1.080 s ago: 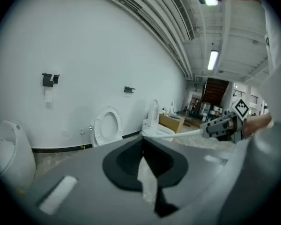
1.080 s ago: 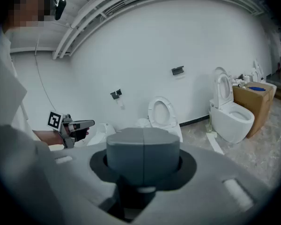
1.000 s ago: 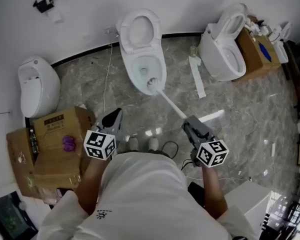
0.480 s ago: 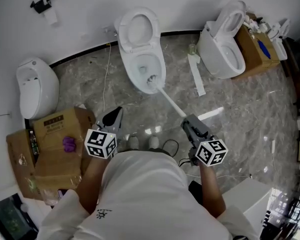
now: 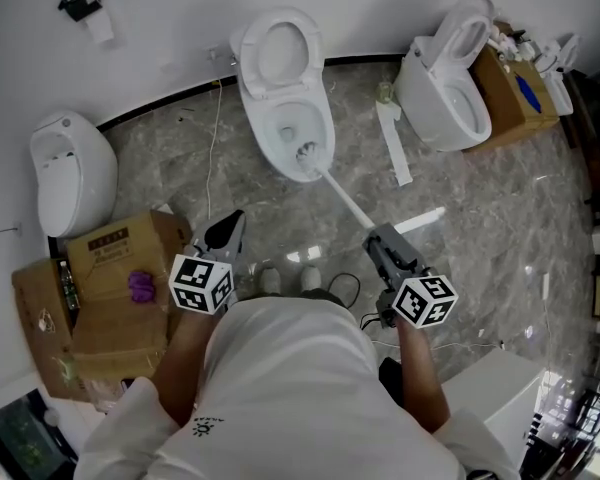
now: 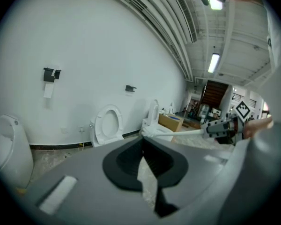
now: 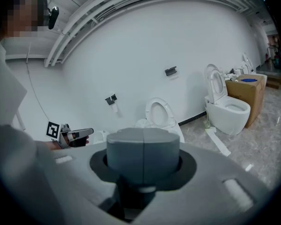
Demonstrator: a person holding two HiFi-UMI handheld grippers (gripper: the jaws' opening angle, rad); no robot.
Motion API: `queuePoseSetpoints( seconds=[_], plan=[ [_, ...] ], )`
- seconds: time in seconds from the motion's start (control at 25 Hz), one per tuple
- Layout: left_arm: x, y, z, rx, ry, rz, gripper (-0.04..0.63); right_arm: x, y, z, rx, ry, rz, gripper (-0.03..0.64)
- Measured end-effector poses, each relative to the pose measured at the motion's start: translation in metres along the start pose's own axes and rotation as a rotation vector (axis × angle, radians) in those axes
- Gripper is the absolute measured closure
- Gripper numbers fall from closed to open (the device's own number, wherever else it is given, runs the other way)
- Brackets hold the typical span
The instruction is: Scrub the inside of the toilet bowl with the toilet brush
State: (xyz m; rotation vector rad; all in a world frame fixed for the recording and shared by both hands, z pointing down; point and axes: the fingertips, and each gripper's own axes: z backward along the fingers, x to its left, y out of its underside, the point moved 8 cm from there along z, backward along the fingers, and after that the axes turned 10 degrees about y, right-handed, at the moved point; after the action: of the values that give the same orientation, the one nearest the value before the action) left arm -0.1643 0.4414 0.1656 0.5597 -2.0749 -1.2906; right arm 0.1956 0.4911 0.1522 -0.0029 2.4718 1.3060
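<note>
A white toilet (image 5: 285, 118) with its lid up stands against the wall at top centre. The white toilet brush has its head (image 5: 306, 153) inside the bowl, near the front rim. Its long handle (image 5: 342, 200) slants down to my right gripper (image 5: 378, 240), which is shut on the handle's end. My left gripper (image 5: 230, 226) hangs low at the left, shut with nothing in it, well short of the toilet. In the left gripper view the toilet (image 6: 107, 125) and the brush handle (image 6: 178, 133) show beyond the shut jaws.
A second toilet (image 5: 450, 88) and a cardboard box (image 5: 515, 93) stand at the right. A white fixture (image 5: 70, 173) and open cardboard boxes (image 5: 110, 288) are at the left. A white strip (image 5: 393, 153) and a cable (image 5: 215, 158) lie on the marble floor.
The brush head has shifted slightly inside the bowl. Both grippers stay in about the same places, and the right one keeps its hold on the handle.
</note>
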Motion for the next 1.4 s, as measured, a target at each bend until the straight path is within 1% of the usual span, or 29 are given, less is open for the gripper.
queuePoseSetpoints(
  seconds=[0.36, 0.6, 0.8, 1.08, 1.28, 1.4],
  plan=[
    [0.021, 0.008, 0.02, -0.005, 0.021, 0.008, 0.601, 0.029, 0.01, -0.007, -0.009, 0.009, 0.003, 0.471],
    [0.034, 0.014, 0.035, -0.007, 0.003, 0.02, 0.601, 0.044, 0.01, -0.01, -0.019, 0.018, 0.021, 0.471],
    [0.041, 0.018, 0.041, -0.004, 0.017, 0.015, 0.601, 0.049, 0.008, -0.012, -0.021, 0.037, 0.003, 0.471],
    [0.043, 0.014, 0.031, 0.0, 0.024, 0.005, 0.601, 0.045, 0.0, -0.025, -0.019, 0.023, -0.009, 0.471],
    [0.053, 0.01, 0.019, 0.013, 0.007, 0.015, 0.601, 0.039, -0.007, -0.044, -0.013, 0.012, -0.024, 0.471],
    [0.058, 0.001, 0.004, 0.015, 0.012, -0.008, 0.601, 0.03, -0.018, -0.059, -0.019, 0.003, -0.039, 0.471]
  ],
)
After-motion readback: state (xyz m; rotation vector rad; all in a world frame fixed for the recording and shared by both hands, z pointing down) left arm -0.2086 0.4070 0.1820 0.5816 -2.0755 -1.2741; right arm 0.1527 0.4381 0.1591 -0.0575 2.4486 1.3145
